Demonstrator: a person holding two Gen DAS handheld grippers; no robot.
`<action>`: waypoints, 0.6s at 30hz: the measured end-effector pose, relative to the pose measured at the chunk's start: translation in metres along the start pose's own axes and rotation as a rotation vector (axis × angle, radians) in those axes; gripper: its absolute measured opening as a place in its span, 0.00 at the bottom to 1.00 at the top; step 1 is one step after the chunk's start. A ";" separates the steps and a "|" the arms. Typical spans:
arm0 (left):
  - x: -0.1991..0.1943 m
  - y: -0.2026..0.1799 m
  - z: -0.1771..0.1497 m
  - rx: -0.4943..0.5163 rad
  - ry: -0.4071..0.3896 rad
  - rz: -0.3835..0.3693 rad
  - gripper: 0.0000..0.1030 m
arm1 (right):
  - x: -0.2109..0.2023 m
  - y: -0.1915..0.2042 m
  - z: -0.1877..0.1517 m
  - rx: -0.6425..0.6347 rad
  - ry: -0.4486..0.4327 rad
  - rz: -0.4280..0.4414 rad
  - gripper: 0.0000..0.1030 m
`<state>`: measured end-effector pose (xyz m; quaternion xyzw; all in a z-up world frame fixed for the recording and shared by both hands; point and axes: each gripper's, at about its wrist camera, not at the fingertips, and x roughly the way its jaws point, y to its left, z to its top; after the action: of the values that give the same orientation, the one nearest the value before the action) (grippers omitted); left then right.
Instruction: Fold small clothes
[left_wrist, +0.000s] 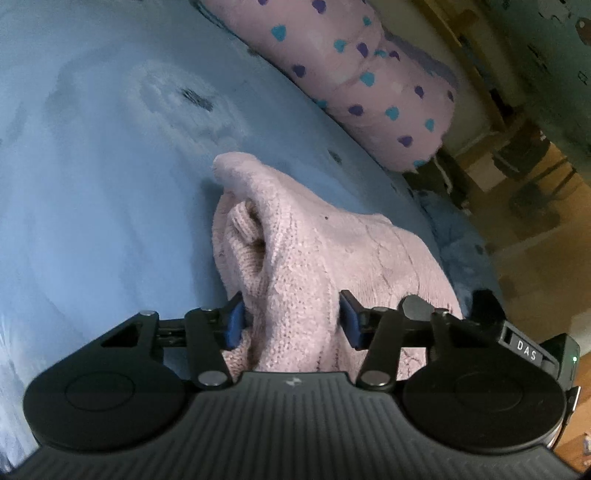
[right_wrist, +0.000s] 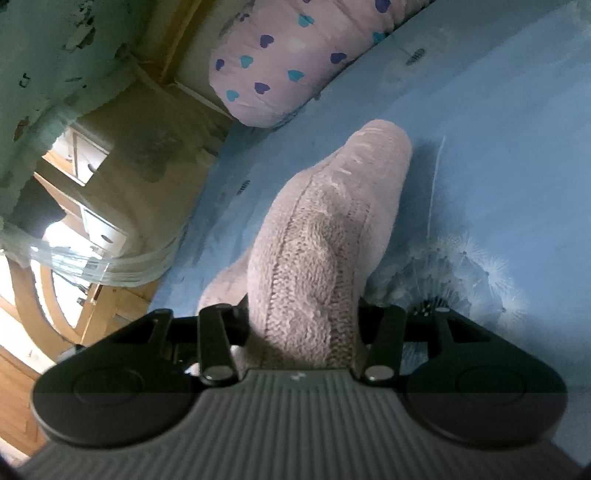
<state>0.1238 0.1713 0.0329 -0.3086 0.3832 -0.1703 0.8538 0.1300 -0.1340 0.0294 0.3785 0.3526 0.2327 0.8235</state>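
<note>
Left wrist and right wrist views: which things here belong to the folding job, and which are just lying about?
Job:
- pale pink cable-knit garment, bunched between both grippers' fingers
- left gripper
- right gripper

Lying about:
- pink heart-print pillow
- blue dandelion-print bedsheet, the work surface

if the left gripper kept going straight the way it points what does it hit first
The pink knit garment already bunched between the left gripper's blue pads; beyond it, probably the blue bedsheet, though depth is unclear.
</note>
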 end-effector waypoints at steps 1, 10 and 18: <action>-0.003 -0.006 -0.004 0.004 0.013 -0.011 0.55 | -0.006 0.003 -0.001 -0.002 0.000 -0.004 0.49; -0.018 -0.070 -0.077 0.093 0.097 -0.062 0.55 | -0.093 -0.007 -0.019 0.061 -0.024 -0.017 0.49; -0.011 -0.114 -0.146 0.174 0.171 -0.008 0.56 | -0.176 -0.038 -0.052 0.056 -0.050 -0.105 0.50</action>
<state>-0.0005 0.0336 0.0390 -0.2191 0.4370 -0.2321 0.8410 -0.0179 -0.2481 0.0463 0.3879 0.3576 0.1697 0.8324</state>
